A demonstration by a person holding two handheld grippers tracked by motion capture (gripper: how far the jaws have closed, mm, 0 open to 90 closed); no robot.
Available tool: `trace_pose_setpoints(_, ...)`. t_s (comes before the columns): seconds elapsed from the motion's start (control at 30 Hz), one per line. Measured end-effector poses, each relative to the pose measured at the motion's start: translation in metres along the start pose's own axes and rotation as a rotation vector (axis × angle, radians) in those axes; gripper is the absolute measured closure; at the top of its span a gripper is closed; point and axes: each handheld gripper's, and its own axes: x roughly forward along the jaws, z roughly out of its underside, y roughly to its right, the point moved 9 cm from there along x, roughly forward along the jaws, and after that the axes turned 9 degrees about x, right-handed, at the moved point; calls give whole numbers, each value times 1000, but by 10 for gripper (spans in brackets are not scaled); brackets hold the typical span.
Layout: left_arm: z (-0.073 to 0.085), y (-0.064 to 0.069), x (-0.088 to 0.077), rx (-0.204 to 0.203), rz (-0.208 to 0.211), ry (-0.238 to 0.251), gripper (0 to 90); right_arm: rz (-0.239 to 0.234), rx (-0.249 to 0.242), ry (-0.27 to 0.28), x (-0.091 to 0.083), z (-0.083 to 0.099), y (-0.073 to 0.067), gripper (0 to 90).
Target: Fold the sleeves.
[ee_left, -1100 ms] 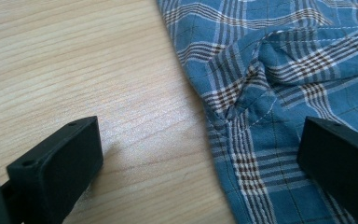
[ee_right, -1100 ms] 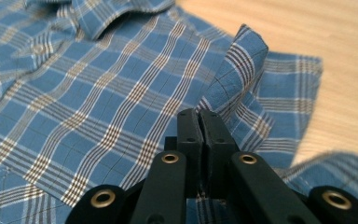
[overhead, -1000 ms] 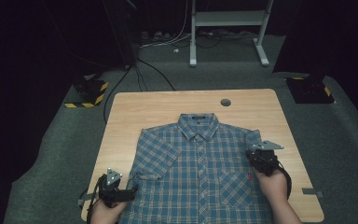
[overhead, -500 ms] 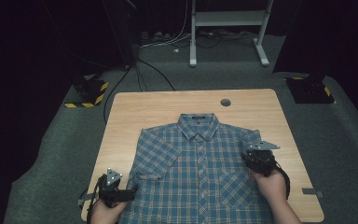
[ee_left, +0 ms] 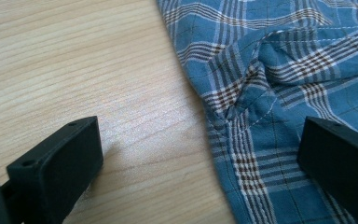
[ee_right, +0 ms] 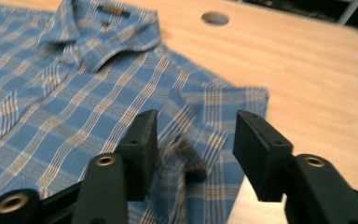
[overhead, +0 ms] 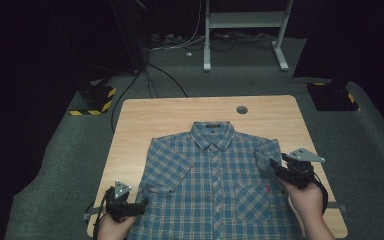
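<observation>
A blue plaid short-sleeved shirt [overhead: 215, 185] lies flat and face up on the wooden table [overhead: 150, 120], collar [overhead: 212, 135] at the far side. My left gripper [overhead: 141, 202] rests low at the near left, by the sleeve. Its jaws stand wide open, and the shirt's edge [ee_left: 228, 121] lies on the wood between them. My right gripper [overhead: 276, 167] sits over the other sleeve [ee_right: 223, 100]. It is open, with a raised fold of sleeve cloth [ee_right: 182, 156] between the jaws. A hand holds each gripper.
A round cable hole [overhead: 241, 109] sits near the table's far edge. Bare wood runs along the left and far sides. Behind the table stand white frame legs [overhead: 207, 45], floor cables [overhead: 150, 80] and two yellow-and-black striped bases [overhead: 96, 96].
My right gripper has shifted a little left onto the sleeve. The left gripper has stayed put.
</observation>
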Motion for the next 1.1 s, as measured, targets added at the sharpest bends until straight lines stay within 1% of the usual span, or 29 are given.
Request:
trace_pose_setpoints(0.03, 0, 0, 0, 0, 0, 0, 2, -3, 1, -11, 1, 5, -1, 541)
trace_pose_setpoints(0.07, 0, 0, 0, 0, 0, 0, 2, -16, 8, -21, 2, 10, -2, 683)
trace_pose_setpoints(0.1, 0, 0, 0, 0, 0, 0, 2, -28, 5, -24, 2, 13, -4, 780)
trace_pose_setpoints(0.13, 0, 0, 0, 0, 0, 0, 3, -34, -7, -22, 2, 17, -5, 834)
trace_pose_setpoints(0.2, 0, 0, 0, 0, 0, 0, 2, -43, 2, -25, 2, 23, -8, 847)
trace_pose_setpoints(0.27, 0, 0, 0, 0, 0, 0, 2, -64, 17, -14, 0, 25, -13, 846)
trace_pose_setpoints(0.4, 0, 0, 0, 0, 0, 0, 2, -124, 35, -4, -4, 32, -29, 841)
trace_pose_setpoints(0.47, 0, 0, 0, 0, 0, 0, 2, -140, 31, -9, -3, 37, -37, 837)
trace_pose_setpoints(0.5, 0, 0, 0, 0, 0, -1, 2, -156, 32, -18, -2, 41, -43, 834)
trace_pose_setpoints(0.6, 0, 0, 0, 0, 0, 0, 2, -176, 18, -42, 3, 52, -54, 819)
trace_pose_setpoints(0.7, 0, 0, 0, 0, 0, 0, 3, -190, -1, -67, 7, 59, -64, 752)
trace_pose_setpoints(0.77, 0, 0, 0, 0, 0, 0, 2, -195, -9, -61, 6, 57, -66, 689)
trace_pose_setpoints(0.83, 0, 0, 0, 0, 0, 0, 2, -206, 5, -34, 0, 50, -67, 637)
trace_pose_setpoints(0.9, 0, 0, 0, 1, 0, 0, 2, -209, 14, -7, -6, 41, -66, 612)
trace_pose_setpoints(1.03, 0, 0, 0, 0, 0, 0, 2, -201, 29, 48, -15, 25, -60, 556)
trace_pose_setpoints(1.1, 0, 0, 0, 0, 0, 0, 2, -182, 39, 65, -15, 18, -53, 542)
